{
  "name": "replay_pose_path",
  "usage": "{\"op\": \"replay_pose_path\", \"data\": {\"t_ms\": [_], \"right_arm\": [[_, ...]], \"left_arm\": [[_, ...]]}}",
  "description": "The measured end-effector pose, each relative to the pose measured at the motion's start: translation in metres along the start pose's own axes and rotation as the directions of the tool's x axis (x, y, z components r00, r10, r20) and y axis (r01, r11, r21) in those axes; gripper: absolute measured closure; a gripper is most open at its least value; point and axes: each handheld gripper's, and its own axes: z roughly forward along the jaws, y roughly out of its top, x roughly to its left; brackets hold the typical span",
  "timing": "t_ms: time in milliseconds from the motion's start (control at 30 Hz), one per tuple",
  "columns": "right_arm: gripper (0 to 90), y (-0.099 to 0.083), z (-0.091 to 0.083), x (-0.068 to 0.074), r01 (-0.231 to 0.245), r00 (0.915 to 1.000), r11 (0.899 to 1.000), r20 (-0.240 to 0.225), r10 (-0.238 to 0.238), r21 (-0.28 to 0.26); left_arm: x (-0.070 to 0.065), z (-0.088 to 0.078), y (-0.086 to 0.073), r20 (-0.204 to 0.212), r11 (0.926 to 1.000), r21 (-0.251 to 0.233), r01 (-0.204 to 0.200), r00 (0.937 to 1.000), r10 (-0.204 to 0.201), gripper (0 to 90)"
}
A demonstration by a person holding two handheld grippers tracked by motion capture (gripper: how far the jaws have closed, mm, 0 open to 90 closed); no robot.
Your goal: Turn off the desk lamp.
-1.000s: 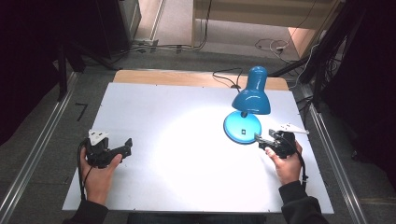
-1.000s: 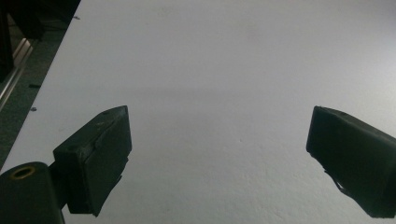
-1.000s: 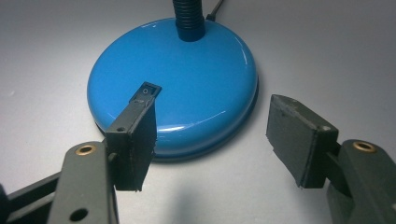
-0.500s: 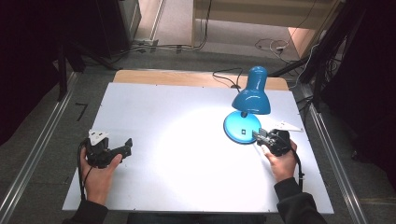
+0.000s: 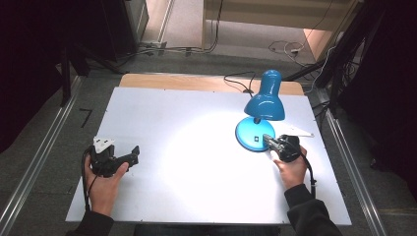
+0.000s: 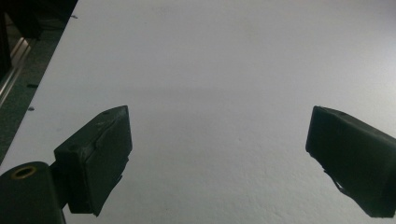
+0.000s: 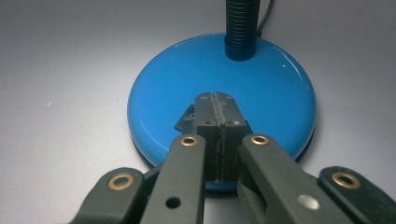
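Left gripper (image 5: 129,156) parked near the table's (image 5: 196,196) near-left corner, jaws spread and empty; right gripper (image 7: 216,109) pressed together with nothing between, tips over the switch (image 7: 186,120) on the lamp base (image 5: 246,130) by the right edge, likely to press it.

No legible text, label or number anywhere.

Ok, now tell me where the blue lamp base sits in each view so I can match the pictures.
High view: the lamp base lies right of centre on the white table, tips of the right gripper over its near edge.
Left gripper view: bare tabletop between the open jaws, no base.
Right gripper view: the base fills the centre, under the shut jaws.
Shared landmark: the white tabletop.
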Motion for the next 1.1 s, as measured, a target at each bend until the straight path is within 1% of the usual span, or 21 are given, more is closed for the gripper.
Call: {"op": "replay_pose_path", "data": {"t_ms": [67,133,333,567,833,1000,1033,1100], "right_arm": [[87.5,0.001,0.002,0.001,0.001,1.0,1.0,-0.004,-0.001,-0.002],[87.5,0.001,0.006,0.002,-0.001,0.9999,1.0,-0.01,0.002,0.008],[87.5,0.002,0.01,0.002,-0.008,0.9999,1.0,-0.013,0.008,0.01],[87.6,0.003,0.015,0.004,-0.004,0.9999,1.0,-0.014,0.004,0.014],[87.6,0.003,0.019,0.006,0.007,0.9999,1.0,-0.015,-0.006,0.022],[87.7,0.003,0.02,0.005,0.013,0.9999,1.0,-0.009,-0.013,0.026],[87.8,0.002,0.02,0.004,0.007,0.9998,1.0,-0.016,-0.006,0.026],[87.8,0.002,0.02,0.005,0.012,0.9999,1.0,-0.013,-0.012,0.024]], "left_arm": [[0.0,0.0,0.0,0.0,1.0,0.0,0.001,1.0,-0.001,7.8],[0.0,0.0,0.0,0.001,1.0,0.0,0.001,1.0,-0.001,7.9],[0.0,0.0,0.0,0.001,1.0,0.0,0.003,1.0,-0.003,7.9],[0.0,0.0,0.0,0.002,1.0,0.0,0.003,1.0,-0.003,7.9],[0.001,0.0,0.0,0.003,1.0,0.001,0.004,1.0,-0.004,7.9],[0.001,0.0,0.0,0.004,1.0,0.0,0.004,1.0,-0.004,7.9],[0.001,0.0,0.0,0.005,1.0,0.0,0.004,1.0,-0.004,7.9],[0.0,-0.001,0.0,0.003,1.0,0.0,0.002,1.0,-0.002,7.9]]}}
